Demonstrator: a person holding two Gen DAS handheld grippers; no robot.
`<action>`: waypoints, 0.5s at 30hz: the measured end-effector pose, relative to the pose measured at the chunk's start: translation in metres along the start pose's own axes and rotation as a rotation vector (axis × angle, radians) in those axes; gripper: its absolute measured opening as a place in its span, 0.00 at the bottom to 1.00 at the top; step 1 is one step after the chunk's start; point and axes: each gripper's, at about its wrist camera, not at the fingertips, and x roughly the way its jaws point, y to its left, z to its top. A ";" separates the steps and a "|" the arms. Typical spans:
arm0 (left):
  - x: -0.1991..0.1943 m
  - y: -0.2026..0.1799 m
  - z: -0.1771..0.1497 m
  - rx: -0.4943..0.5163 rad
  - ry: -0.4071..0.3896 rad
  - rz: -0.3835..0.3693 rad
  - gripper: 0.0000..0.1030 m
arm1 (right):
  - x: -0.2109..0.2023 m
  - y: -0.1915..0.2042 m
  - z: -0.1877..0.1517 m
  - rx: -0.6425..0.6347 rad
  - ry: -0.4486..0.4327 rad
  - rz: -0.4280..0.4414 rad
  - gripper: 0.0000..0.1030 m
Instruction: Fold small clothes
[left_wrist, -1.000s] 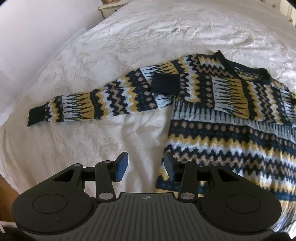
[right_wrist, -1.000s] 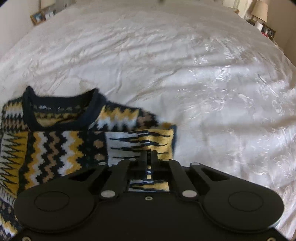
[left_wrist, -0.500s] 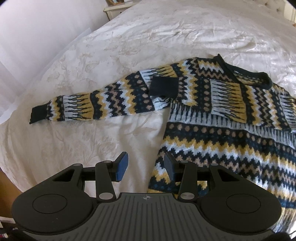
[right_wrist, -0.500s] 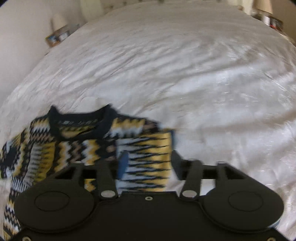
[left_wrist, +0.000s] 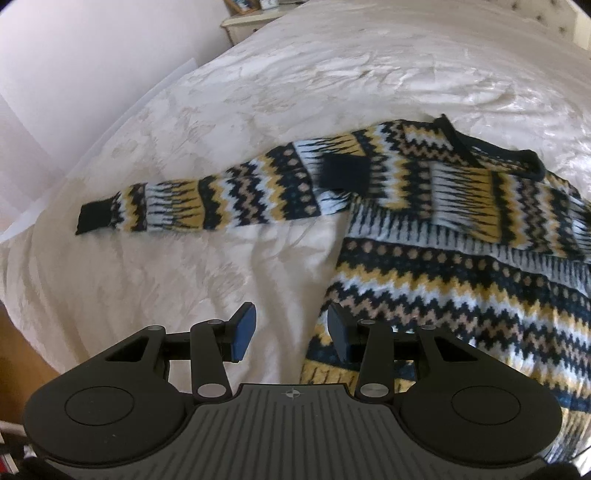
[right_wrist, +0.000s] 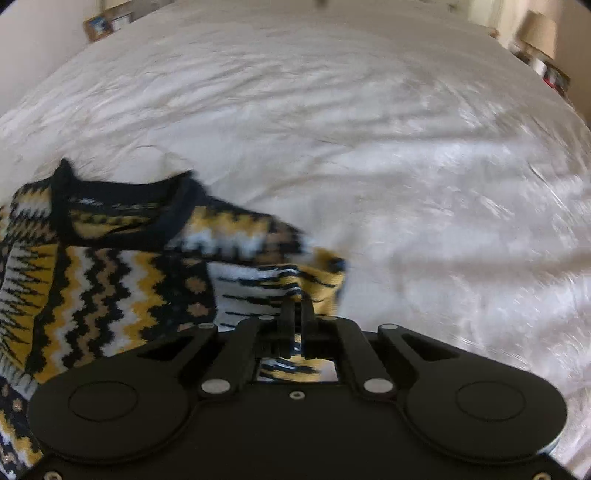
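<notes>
A knitted sweater (left_wrist: 461, 295) in navy, yellow and white zigzags lies flat on the white bedspread (left_wrist: 184, 280). One sleeve (left_wrist: 221, 195) stretches out to the left. The other sleeve is folded across the chest, its dark cuff (left_wrist: 343, 173) near the armpit. My left gripper (left_wrist: 291, 332) hovers open over bare bedspread just left of the sweater's lower side edge, with nothing between its fingers. In the right wrist view the sweater (right_wrist: 110, 280) shows its dark collar (right_wrist: 122, 221). There my right gripper (right_wrist: 295, 310) is shut, pinching the fold of the sleeve at the shoulder.
A pale nightstand (left_wrist: 251, 14) stands beyond the bed's far left corner, next to a white wall (left_wrist: 74, 74). A lamp (right_wrist: 539, 26) and small items sit at the far right. The bed's left edge drops off near my left gripper. Wide bare bedspread (right_wrist: 406, 166) lies beyond the sweater.
My right gripper opened over the folded sleeve half a second ago and has shut again on its fold at the shoulder. The left gripper has stayed open in nearly the same place.
</notes>
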 end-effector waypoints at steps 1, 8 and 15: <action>0.001 0.002 0.000 -0.004 0.001 0.003 0.41 | 0.003 -0.007 0.000 0.010 0.011 -0.015 0.06; 0.006 0.017 0.002 -0.057 -0.007 -0.009 0.41 | -0.023 -0.029 -0.003 0.127 -0.074 0.100 0.51; 0.020 0.043 0.005 -0.177 -0.007 -0.151 0.41 | -0.031 -0.022 -0.042 0.109 -0.013 0.094 0.55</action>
